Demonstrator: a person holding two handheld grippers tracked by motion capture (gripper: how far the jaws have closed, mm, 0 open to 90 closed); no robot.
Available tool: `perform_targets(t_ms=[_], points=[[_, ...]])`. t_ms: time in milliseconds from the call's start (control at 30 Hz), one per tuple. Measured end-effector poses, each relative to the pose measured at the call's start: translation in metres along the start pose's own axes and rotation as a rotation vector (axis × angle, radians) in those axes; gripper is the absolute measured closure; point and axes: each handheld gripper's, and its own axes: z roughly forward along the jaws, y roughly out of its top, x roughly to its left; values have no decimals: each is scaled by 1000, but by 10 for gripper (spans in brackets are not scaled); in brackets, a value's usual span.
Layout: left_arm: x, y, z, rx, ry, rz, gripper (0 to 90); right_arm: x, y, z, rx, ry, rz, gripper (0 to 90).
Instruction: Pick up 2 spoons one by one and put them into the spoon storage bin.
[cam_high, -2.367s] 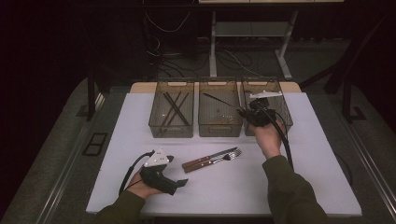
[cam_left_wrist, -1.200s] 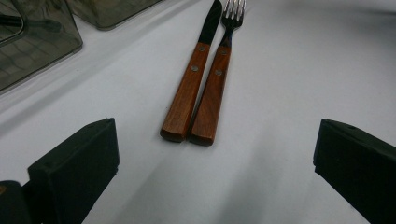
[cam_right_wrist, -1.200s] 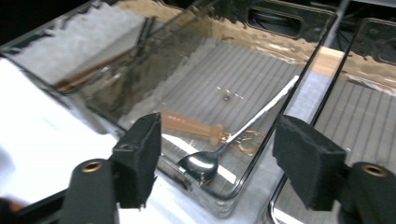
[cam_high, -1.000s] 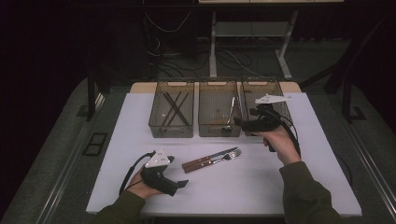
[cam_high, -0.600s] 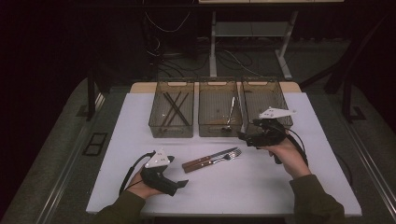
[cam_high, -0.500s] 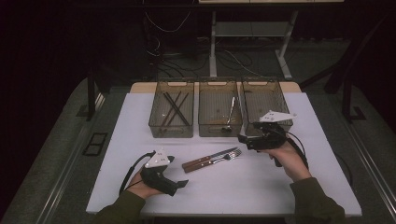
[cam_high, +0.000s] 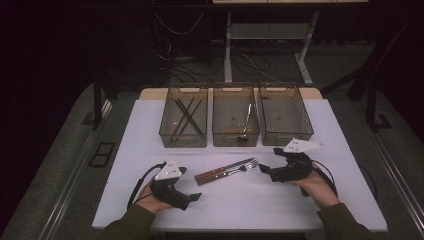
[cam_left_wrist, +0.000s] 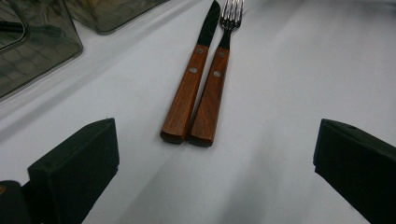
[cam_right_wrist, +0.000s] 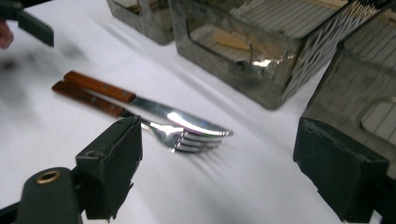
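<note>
A knife (cam_high: 239, 163) and a fork (cam_high: 251, 165), both with brown wooden handles, lie side by side on the white table (cam_high: 320, 130). My right gripper (cam_high: 264, 170) hovers open just right of the fork tines. In the right gripper view the fork (cam_right_wrist: 175, 136) and knife (cam_right_wrist: 187, 117) lie just ahead of the spread jaws of that gripper (cam_right_wrist: 226, 168). My left gripper (cam_high: 194, 196) rests open near the front edge, its jaws toward the handles. The left gripper view shows the knife (cam_left_wrist: 187, 93) and fork (cam_left_wrist: 212, 93) ahead of that gripper (cam_left_wrist: 215, 158).
Three clear grey bins stand in a row at the back. The left bin (cam_high: 183, 136) holds dark sticks, the middle bin (cam_high: 235, 140) holds a spoon, and the right bin (cam_high: 286, 136) looks empty. Dark floor with cables lies beyond.
My right gripper has come down from over the right bin, toward me and leftward, and now sits low beside the fork tines. The left gripper, knife and fork have not moved.
</note>
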Motion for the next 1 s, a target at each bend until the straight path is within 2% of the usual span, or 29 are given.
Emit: perform_targets(t_ms=[500, 700, 800, 1000], points=[[0, 1, -1, 3, 5, -3, 0, 3, -36, -32, -42, 38, 18, 159], [-1, 2, -1, 15, 14, 8, 0, 4, -50, -40, -34, 37, 24, 159], [0, 3, -2, 20, 18, 12, 0, 6, -54, -43, -16, 35, 6, 159], [1, 4, -4, 14, 29, 2, 0, 6, -58, -43, -5, 40, 4, 159]])
